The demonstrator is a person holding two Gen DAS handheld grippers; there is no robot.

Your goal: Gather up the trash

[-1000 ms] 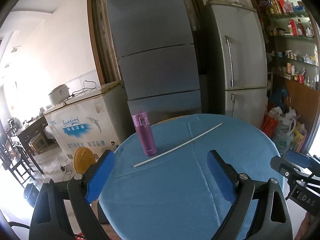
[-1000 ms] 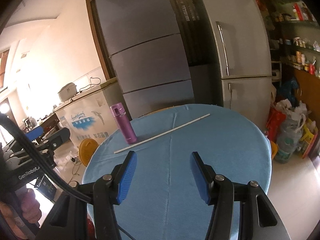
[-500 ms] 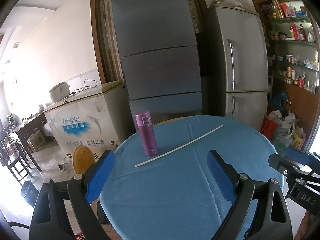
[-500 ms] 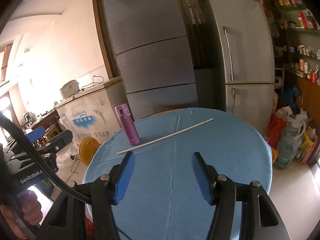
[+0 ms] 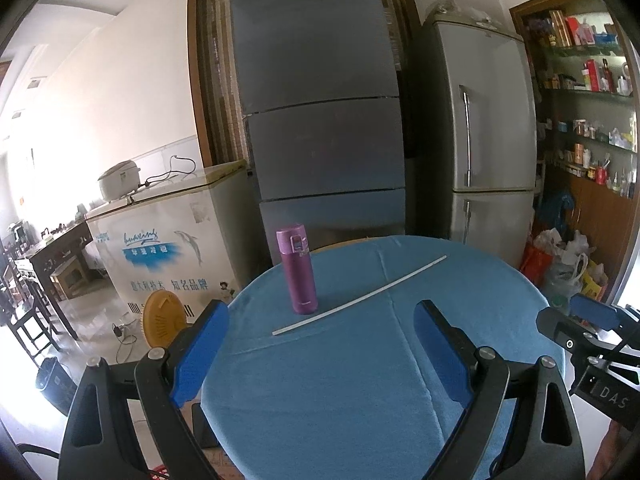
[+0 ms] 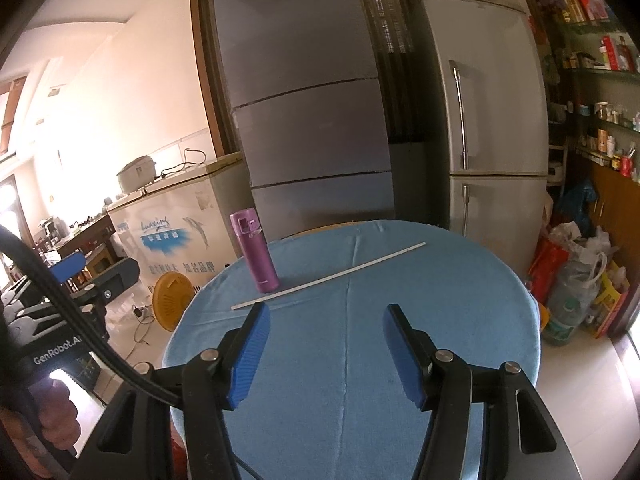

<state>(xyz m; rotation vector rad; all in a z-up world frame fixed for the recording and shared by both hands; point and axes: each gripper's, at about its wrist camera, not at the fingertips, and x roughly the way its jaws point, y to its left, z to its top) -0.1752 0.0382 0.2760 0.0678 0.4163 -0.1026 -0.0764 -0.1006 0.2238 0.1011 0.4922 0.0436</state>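
Barely anything moved since a second ago, both views just tipped up slightly. Left gripper [image 5: 320, 344] and right gripper [image 6: 326, 344] sit wide apart, empty. Mid-frame ahead, the thin white plastic stick [image 5: 360, 296] runs lower-left to upper-right, beside the purple metal thermos [image 5: 298, 272]; right looks nearer.

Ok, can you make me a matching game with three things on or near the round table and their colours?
Things:
1. tall metal flask
2. long thin stick
3. round tablecloth

Colours:
A. blue
B. purple
C. white

Pairs: 1-B, 2-C, 3-A
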